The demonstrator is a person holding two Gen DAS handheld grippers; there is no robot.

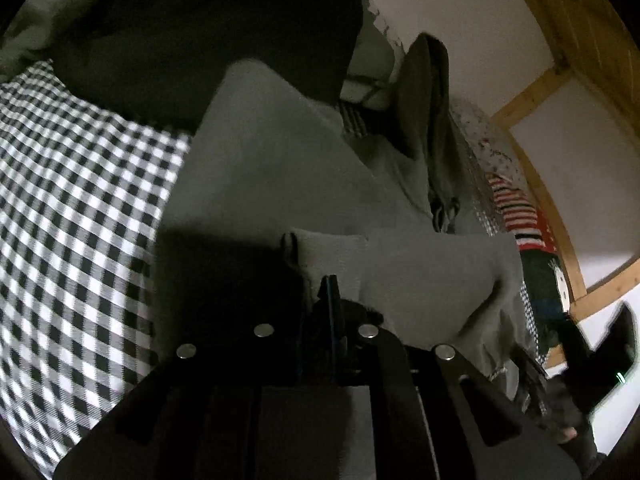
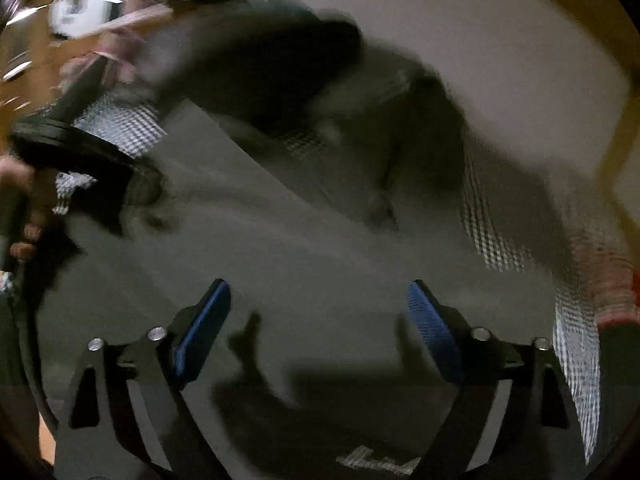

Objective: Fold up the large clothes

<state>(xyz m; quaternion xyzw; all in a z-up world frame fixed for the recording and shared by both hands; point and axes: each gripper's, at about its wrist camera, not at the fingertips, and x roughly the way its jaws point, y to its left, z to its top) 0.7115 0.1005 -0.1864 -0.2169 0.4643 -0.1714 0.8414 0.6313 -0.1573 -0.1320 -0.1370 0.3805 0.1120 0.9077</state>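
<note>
A large grey-green garment (image 1: 280, 168) lies on a black-and-white checked cloth (image 1: 72, 208). My left gripper (image 1: 332, 292) is shut on a folded edge of the garment (image 1: 336, 252), with the blue pads pressed together. In the right wrist view the same garment (image 2: 304, 248) fills the middle, blurred by motion. My right gripper (image 2: 318, 312) is open and empty just above the garment, its blue pads (image 2: 204, 332) wide apart. The other gripper (image 2: 76, 144) and the hand holding it show at the left of that view.
A dark garment (image 1: 208, 28) lies at the far end of the checked cloth. A red-and-white striped item (image 1: 516, 212) lies at the right by a wooden frame (image 1: 548, 184) and a white wall. The checked cloth also shows in the right wrist view (image 2: 500, 232).
</note>
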